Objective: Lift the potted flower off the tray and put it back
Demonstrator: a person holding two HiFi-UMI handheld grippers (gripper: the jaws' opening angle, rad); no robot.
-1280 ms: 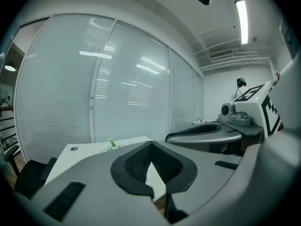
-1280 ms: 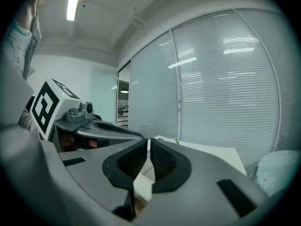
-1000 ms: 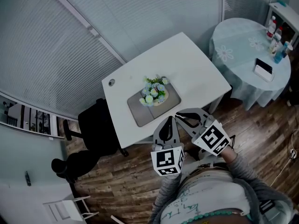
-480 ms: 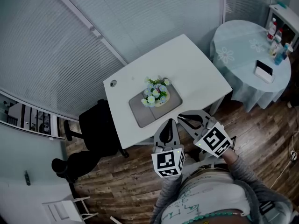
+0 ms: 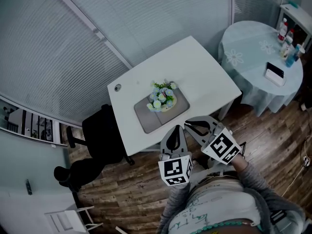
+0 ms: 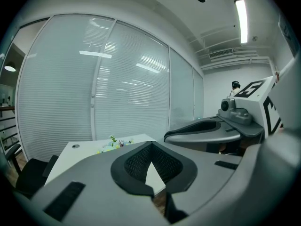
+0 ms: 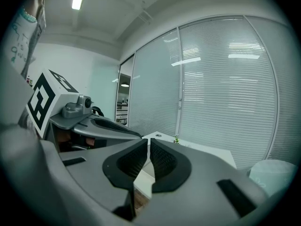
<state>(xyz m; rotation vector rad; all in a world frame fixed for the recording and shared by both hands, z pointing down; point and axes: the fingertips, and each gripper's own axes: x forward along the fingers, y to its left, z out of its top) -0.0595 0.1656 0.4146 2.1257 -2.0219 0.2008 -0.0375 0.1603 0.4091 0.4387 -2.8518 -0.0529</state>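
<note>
A small potted flower (image 5: 163, 96) with pale blue and yellow blooms stands on a grey tray (image 5: 146, 117) in the middle of the white table (image 5: 204, 72). Both grippers hang short of the table's near edge, side by side over the wooden floor. My left gripper (image 5: 175, 130) is shut with nothing in it, and my right gripper (image 5: 186, 124) is shut and empty too. In the left gripper view the flowers (image 6: 113, 143) show small beyond the shut jaws, with the right gripper's body (image 6: 211, 131) to the right. In the right gripper view only a sprig (image 7: 176, 139) of the plant peeks over the jaws.
A black office chair (image 5: 100, 135) stands at the table's left end. A round table (image 5: 253, 67) with a flowered cloth, bottles (image 5: 287, 33) and a dark box (image 5: 275, 72) is at the right. Window blinds (image 5: 122, 23) run behind the white table. A white frame (image 5: 68, 218) lies on the floor at bottom left.
</note>
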